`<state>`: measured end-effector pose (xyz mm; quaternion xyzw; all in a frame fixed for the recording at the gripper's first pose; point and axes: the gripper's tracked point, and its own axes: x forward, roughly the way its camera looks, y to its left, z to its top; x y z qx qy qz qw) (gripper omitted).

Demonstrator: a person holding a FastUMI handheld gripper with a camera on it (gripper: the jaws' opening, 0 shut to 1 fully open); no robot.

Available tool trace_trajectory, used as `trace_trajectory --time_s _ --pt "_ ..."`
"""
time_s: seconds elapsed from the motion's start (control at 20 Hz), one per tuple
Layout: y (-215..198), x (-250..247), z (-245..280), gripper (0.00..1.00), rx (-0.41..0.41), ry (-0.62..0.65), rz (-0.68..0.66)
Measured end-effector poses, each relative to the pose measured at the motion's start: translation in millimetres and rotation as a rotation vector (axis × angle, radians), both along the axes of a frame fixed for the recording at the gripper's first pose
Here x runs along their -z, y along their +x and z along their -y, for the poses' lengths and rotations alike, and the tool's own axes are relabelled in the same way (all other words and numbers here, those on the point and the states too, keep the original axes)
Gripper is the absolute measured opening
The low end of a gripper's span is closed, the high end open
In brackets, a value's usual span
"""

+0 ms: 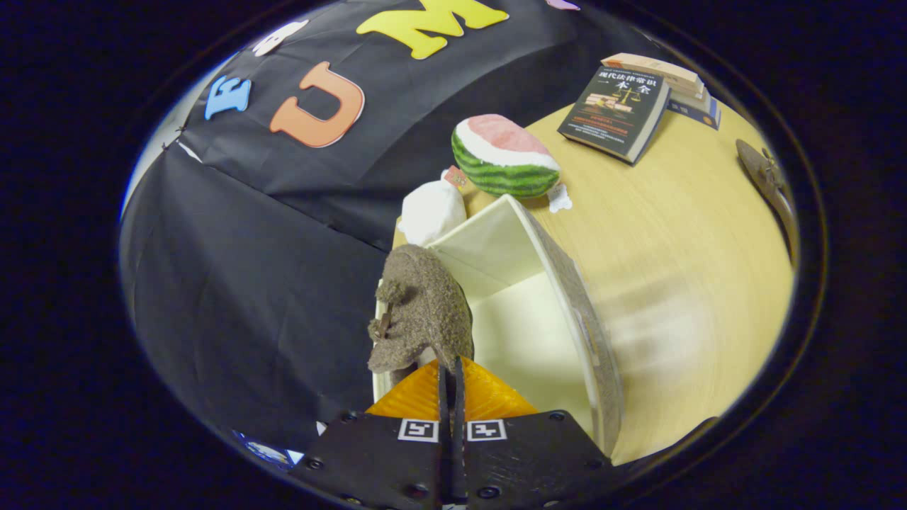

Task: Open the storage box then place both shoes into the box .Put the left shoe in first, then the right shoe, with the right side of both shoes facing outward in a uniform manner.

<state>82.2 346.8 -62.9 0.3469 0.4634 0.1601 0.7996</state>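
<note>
Gripper (451, 375) fingers pressed nearly together, pinching the edge of a fuzzy brown shoe (422, 312). Shoe hangs just ahead of the fingertips, long axis running away from them, over the near-left rim of the open cream storage box (567, 297). Box interior bare where visible. Beyond the box: white bundle (432, 211), watermelon-slice toy (504, 156). Farther on the wooden table (680, 234), books (615, 112); second brown shoe (764, 177) at table's far right edge

The claw (451, 375) pinches a fuzzy shoe (424, 308) over the open box (567, 297). Another shoe (769, 180) lies well apart on the surface (680, 241).
</note>
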Motion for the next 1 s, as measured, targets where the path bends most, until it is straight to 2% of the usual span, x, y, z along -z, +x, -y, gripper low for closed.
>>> trace_trajectory --time_s 0.35,0.6,0.85,0.95,1.0 --pt "-21.2 40.0 -27.0 0.00 -0.074 -0.041 -0.106" --pt "-26.3 45.1 -24.7 0.01 -0.119 -0.101 -0.123" --pt "-34.9 40.4 -31.1 0.53 -0.206 -0.085 -0.114" --pt "-38.3 28.9 -29.1 0.74 -0.213 -0.062 -0.091" --pt "-37.0 21.8 -26.5 0.78 -0.216 -0.061 -0.058"
